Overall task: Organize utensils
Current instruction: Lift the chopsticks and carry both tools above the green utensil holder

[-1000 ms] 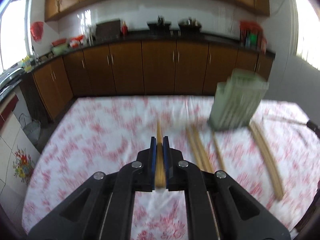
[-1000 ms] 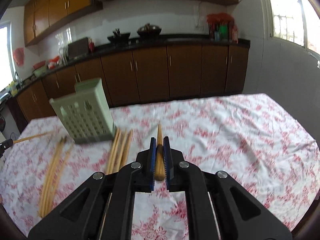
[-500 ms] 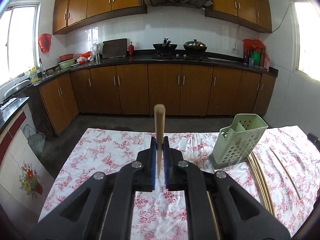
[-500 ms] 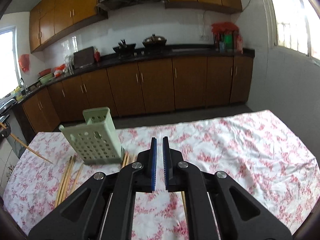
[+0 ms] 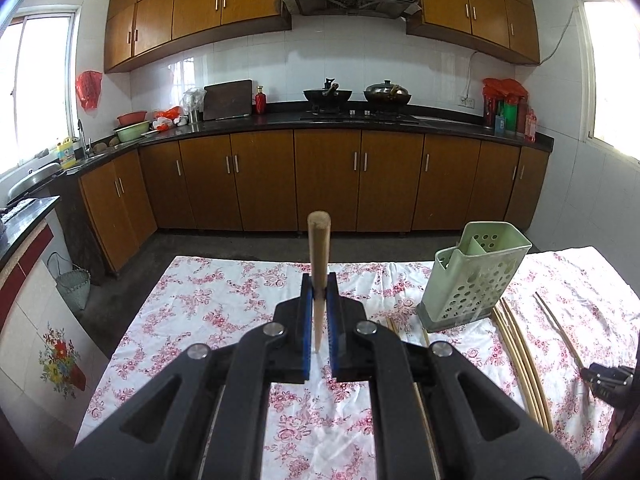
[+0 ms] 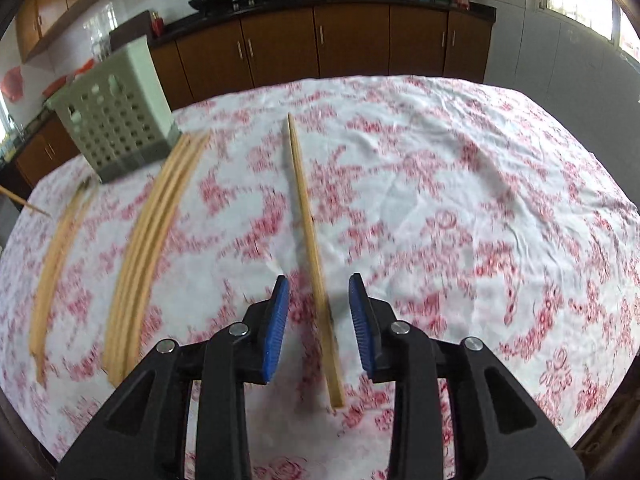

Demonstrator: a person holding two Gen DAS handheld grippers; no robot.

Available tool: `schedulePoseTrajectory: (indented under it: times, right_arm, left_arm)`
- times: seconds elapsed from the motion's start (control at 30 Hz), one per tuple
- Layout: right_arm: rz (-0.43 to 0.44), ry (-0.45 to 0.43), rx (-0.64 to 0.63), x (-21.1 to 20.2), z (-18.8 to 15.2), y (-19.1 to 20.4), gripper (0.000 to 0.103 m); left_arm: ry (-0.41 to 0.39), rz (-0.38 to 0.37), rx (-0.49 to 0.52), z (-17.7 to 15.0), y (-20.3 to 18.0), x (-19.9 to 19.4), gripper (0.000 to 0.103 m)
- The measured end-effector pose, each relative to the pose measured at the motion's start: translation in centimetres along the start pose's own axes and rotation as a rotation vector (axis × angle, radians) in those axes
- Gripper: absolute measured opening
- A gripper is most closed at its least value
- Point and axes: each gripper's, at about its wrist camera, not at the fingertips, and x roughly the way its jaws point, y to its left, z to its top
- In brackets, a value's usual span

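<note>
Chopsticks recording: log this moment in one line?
left claw: shut on chopstick | right claw: opening over lone chopstick | holder: upright

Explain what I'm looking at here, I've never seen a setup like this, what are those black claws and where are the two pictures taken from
Those black claws are two hand-held grippers; a person carries one in each hand, and each has a wide-angle camera looking forward along its two blue-padded fingers. So one picture comes from each gripper.

In the left view, the left gripper is clamped shut on a wooden chopstick that sticks up between its pads.

In the right view, the right gripper is opening, angled down over a single chopstick lying on the table between its pads; they do not press on it.

A floral tablecloth covers the table. On it stand a pale green perforated utensil holder and, beside it, more loose chopsticks in bundles. A kitchen is behind.
</note>
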Motion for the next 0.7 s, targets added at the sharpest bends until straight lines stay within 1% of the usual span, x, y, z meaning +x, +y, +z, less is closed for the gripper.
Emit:
schedulePoseTrajectory:
  times: [0.03, 0.07, 0.13, 0.2, 0.27, 0.43, 0.6, 0.7]
  right_arm:
    - [-0.014, -0.011, -0.01, -0.2, -0.3, 0.0, 0.021]
    - [-0.023, -0.014, -0.016, -0.3, -0.5, -0.1, 0.011]
    - [-0.01, -0.01, -0.003, -0.4, -0.6, -0.4, 0.008]
    - [-0.005, -0.012, 0.006, -0.6, -0.3, -0.6, 0.008]
    - [0.006, -0.042, 0.007, -1.3, 0.3, -0.5, 0.008]
    - [0.065, -0.204, 0.005, -5.8, 3.1, 0.9, 0.008]
    - [0.116, -0.354, 0.006, -9.3, 6.0, 2.5, 0.008]
    - [0.138, -0.408, -0.003, -10.6, 7.4, 3.1, 0.008]
  left_arm:
    - [-0.001, 0.001, 0.001, 0.0, 0.0, 0.0, 0.008]
    - [-0.001, 0.001, 0.001, -0.1, 0.0, 0.0, 0.008]
    - [-0.002, 0.002, 0.001, -0.1, -0.1, 0.0, 0.008]
    - [0.0, 0.0, -0.001, -0.1, 0.0, 0.0, 0.008]
    - [-0.002, -0.004, -0.004, -0.2, -0.1, -0.3, 0.008]
    - [-0.031, -0.008, -0.001, 0.4, -0.2, -1.4, 0.008]
    - [-0.053, -0.02, -0.014, 1.2, -0.4, -2.2, 0.008]
    - [-0.061, -0.028, -0.021, 1.7, -0.5, -2.4, 0.008]
